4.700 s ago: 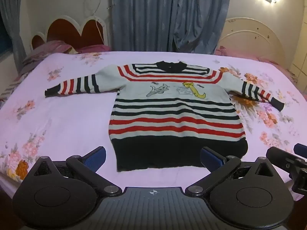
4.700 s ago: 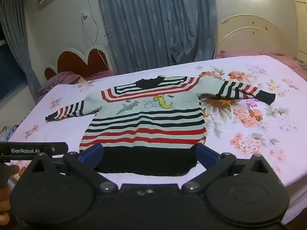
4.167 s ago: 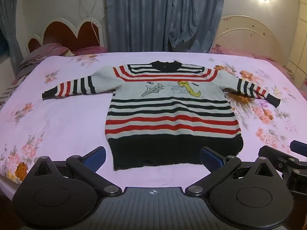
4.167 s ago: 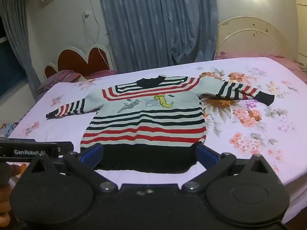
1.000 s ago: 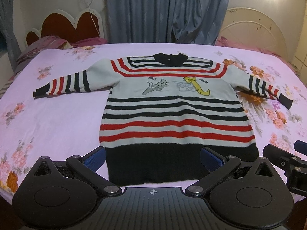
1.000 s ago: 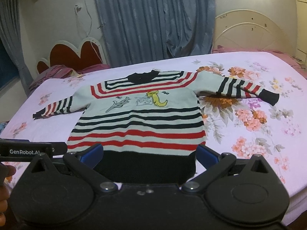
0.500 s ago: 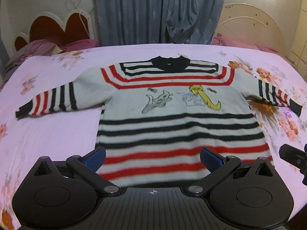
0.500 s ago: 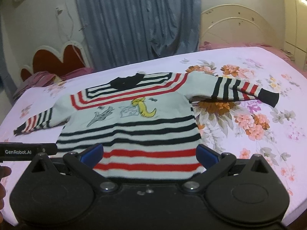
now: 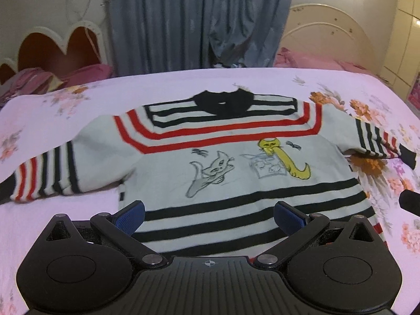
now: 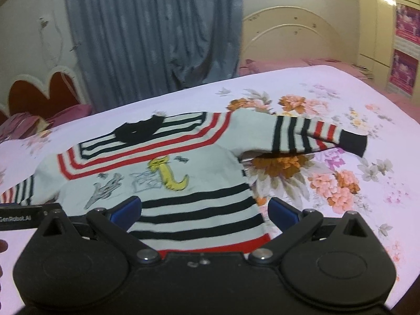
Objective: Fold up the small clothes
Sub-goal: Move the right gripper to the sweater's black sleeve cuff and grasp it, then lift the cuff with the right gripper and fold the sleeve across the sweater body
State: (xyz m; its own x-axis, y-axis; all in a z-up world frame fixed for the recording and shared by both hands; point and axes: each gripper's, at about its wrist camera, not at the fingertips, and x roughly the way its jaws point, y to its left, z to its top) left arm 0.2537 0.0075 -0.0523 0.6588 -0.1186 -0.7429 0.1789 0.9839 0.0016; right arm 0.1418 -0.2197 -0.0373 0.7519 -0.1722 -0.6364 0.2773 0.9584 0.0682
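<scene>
A small striped sweater [image 9: 236, 162] [image 10: 162, 173], white with red and black bands and cat pictures, lies flat and face up on the bed, both sleeves spread out sideways. My left gripper [image 9: 209, 214] hovers open above the sweater's lower body, nothing between its blue pads. My right gripper [image 10: 204, 210] is also open, over the sweater's lower right side near the right edge. The right sleeve [image 10: 315, 134] stretches out over the flowered sheet. The sweater's black hem is hidden below both grippers.
The bed [image 9: 65, 105] has a pink flowered sheet. Blue curtains [image 9: 197, 21] hang behind it, with a red scalloped headboard [image 9: 52, 44] at far left and a cream headboard [image 10: 294, 39] at right. The other gripper's tip [image 9: 409, 202] shows at the right edge.
Both grippers have moved forward over the sweater, from before its black hem to above its striped body. Both stayed open. The sweater has not moved.
</scene>
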